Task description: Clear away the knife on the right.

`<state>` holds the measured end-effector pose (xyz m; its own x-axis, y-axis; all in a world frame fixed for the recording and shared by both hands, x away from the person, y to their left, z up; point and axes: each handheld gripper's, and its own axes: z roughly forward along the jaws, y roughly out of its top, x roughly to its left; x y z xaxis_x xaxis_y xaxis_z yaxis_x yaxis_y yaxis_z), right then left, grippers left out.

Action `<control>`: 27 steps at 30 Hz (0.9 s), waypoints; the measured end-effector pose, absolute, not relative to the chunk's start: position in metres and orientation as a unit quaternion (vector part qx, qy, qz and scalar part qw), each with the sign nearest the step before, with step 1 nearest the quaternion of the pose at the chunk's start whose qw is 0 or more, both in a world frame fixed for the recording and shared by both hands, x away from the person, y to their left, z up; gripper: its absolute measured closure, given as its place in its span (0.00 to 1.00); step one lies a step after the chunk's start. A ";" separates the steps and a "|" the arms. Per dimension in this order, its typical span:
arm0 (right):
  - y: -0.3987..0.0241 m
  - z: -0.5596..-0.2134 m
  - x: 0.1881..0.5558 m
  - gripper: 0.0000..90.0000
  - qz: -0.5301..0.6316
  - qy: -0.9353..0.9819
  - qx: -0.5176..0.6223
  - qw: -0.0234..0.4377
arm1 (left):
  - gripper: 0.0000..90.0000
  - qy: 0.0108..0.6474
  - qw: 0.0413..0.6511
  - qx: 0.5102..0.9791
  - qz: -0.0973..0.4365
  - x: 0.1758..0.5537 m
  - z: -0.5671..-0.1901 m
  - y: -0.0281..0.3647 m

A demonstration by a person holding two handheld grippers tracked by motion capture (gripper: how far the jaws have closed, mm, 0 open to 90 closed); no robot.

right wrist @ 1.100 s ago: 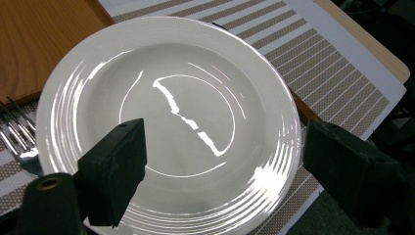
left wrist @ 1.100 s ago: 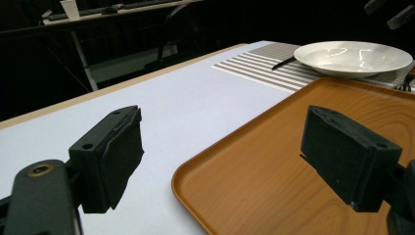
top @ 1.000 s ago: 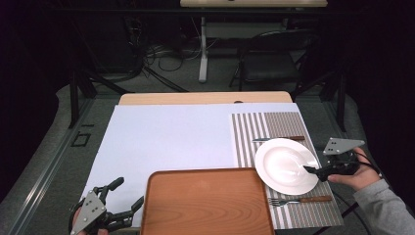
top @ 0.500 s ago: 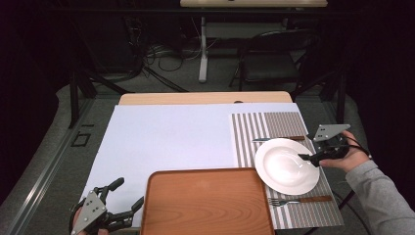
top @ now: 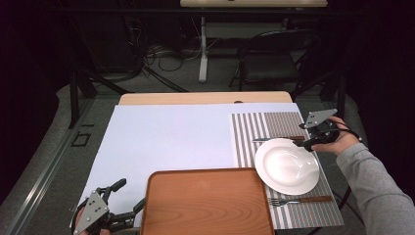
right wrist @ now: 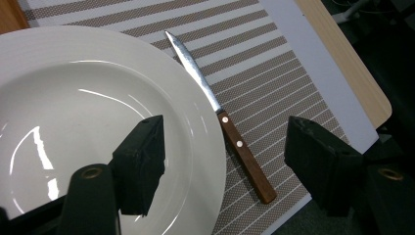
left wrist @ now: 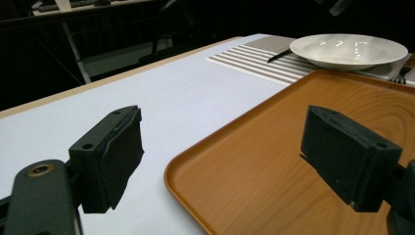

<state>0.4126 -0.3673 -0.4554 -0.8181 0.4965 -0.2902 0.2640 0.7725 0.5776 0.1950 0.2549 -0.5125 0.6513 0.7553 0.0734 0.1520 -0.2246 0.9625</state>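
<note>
Beside the white plate's (right wrist: pixel 98 122) far rim, on the striped placemat (right wrist: pixel 274 63), lay the wooden-handled knife (right wrist: pixel 230 134), its blade pointing toward the table's middle and its handle toward the right edge. The right gripper (right wrist: pixel 225 161) hovered just above it with jaws spread wide and holding nothing, one jaw over the plate's rim, the other beyond the knife's handle, so that the handle lay between them. Compared with a second earlier, this gripper (top: pixel 318 142) had moved from the plate's near right side toward the far edge of the placemat; the plate, the fork (top: pixel 298 199) at its near side and the knife had stayed where they were. The shift suggests that the knife was the next item to be picked up, probably for the wooden tray (top: pixel 208 203). The left gripper (top: pixel 120 200) waited, wide open and empty, at the tray's near left corner.
</note>
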 end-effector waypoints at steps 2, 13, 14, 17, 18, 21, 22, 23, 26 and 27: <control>-0.367 -0.454 0.416 0.35 0.259 0.918 0.204 0.219 | 0.18 0.308 0.540 0.732 0.279 0.195 -0.512 0.254; -0.356 -0.454 0.446 0.38 0.216 0.931 0.184 0.230 | 0.18 0.310 0.540 0.731 0.279 0.195 -0.513 0.255; -0.354 -0.455 0.447 0.38 0.213 0.931 0.188 0.229 | 0.18 0.311 0.540 0.731 0.279 0.195 -0.513 0.255; -0.351 -0.457 0.454 0.40 0.200 0.935 0.176 0.236 | 0.18 0.311 0.539 0.731 0.280 0.195 -0.513 0.255; -0.350 -0.457 0.455 0.41 0.191 0.937 0.176 0.233 | 0.18 0.312 0.540 0.730 0.280 0.195 -0.513 0.255; -0.346 -0.457 0.462 0.45 0.183 0.940 0.164 0.238 | 0.18 0.312 0.540 0.729 0.282 0.195 -0.513 0.256; -0.346 -0.458 0.463 0.46 0.187 0.938 0.166 0.239 | 0.18 0.312 0.540 0.729 0.282 0.195 -0.513 0.257; -0.346 -0.458 0.465 0.46 0.186 0.939 0.167 0.235 | 0.18 0.312 0.540 0.729 0.282 0.195 -0.513 0.257; -0.345 -0.460 0.467 0.47 0.178 0.941 0.167 0.234 | 0.18 0.314 0.539 0.728 0.283 0.196 -0.513 0.257; -0.344 -0.462 0.467 0.47 0.171 0.943 0.169 0.231 | 0.18 0.315 0.539 0.728 0.283 0.196 -0.513 0.257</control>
